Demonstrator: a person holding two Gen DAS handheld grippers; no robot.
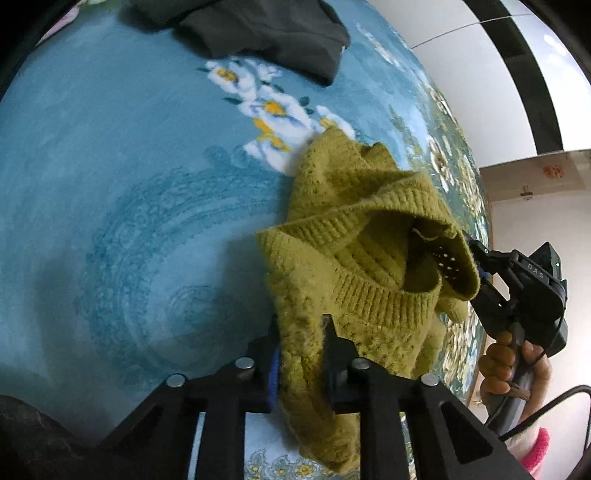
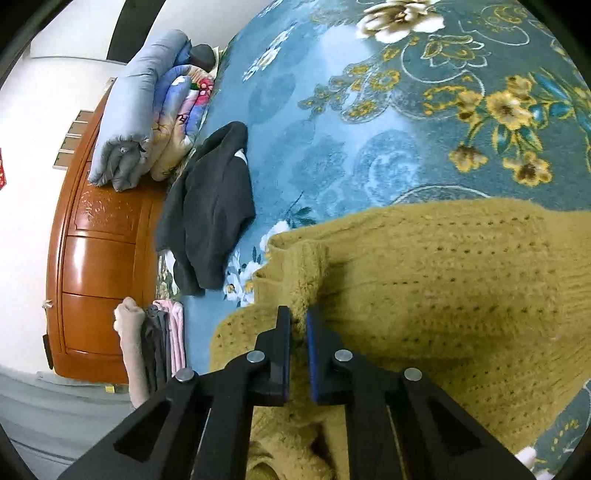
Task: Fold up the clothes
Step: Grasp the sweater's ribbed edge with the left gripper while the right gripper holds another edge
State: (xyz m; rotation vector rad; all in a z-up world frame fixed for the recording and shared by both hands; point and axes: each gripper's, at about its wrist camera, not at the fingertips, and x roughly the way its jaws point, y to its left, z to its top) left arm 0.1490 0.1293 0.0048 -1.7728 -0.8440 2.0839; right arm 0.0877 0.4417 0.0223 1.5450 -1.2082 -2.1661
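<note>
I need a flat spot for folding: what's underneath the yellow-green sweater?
Under the sweater lies the blue floral bedspread. Both grippers, left and right, pinch its fabric. Anything beneath the knit is covered.

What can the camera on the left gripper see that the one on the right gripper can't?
Only the left wrist view shows the right gripper from outside, with the hand holding it. Only the right wrist view shows the wooden dresser, the rolled bedding and a stack of folded clothes. Both show the yellow-green sweater clamped by both grippers, the dark garment and the blue floral bedspread.
</note>
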